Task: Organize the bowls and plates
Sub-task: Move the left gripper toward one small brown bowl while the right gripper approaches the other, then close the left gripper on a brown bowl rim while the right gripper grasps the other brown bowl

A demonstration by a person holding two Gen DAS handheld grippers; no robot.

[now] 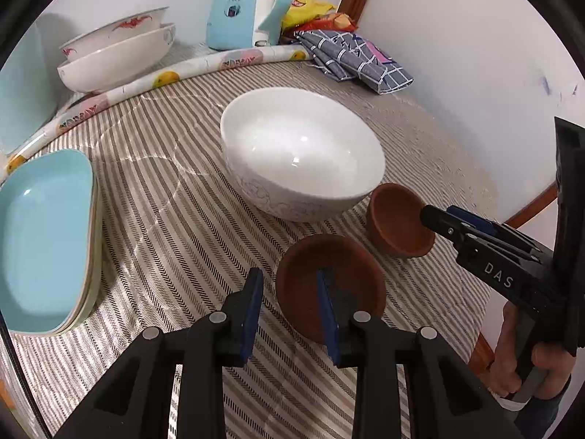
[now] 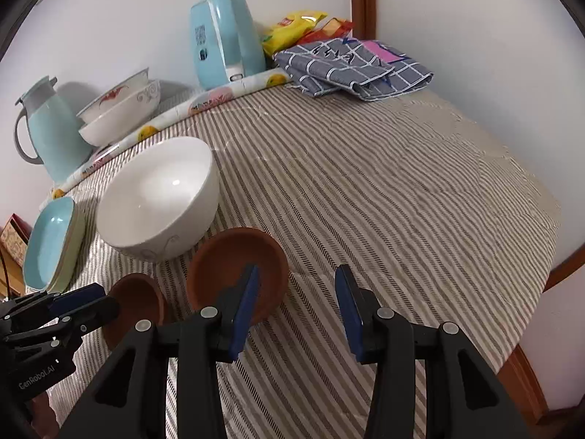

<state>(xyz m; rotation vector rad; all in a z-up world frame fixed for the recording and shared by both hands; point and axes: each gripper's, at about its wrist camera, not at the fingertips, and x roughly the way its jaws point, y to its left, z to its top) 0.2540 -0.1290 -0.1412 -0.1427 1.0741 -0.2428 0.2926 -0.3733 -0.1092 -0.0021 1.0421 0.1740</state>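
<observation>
Striped cloth (image 2: 365,183), white bowl (image 1: 303,161) at centre. Left gripper (image 1: 290,292) jaws spread astride clay bowl (image 1: 351,267) rim at 6 o'clock. Right gripper (image 2: 298,292) jaws spread astride second clay bowl (image 2: 234,252) rim.

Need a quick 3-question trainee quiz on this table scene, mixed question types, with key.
1. True or false: the white bowl holds food.
2. How many brown clay bowls sit on the striped cloth? A) one B) two C) three
3. Fill in: in the left wrist view, the stacked blue dishes lie to the ___ of the white bowl.

Key: 1 false (it is empty); 2 B; 3 left.
</observation>
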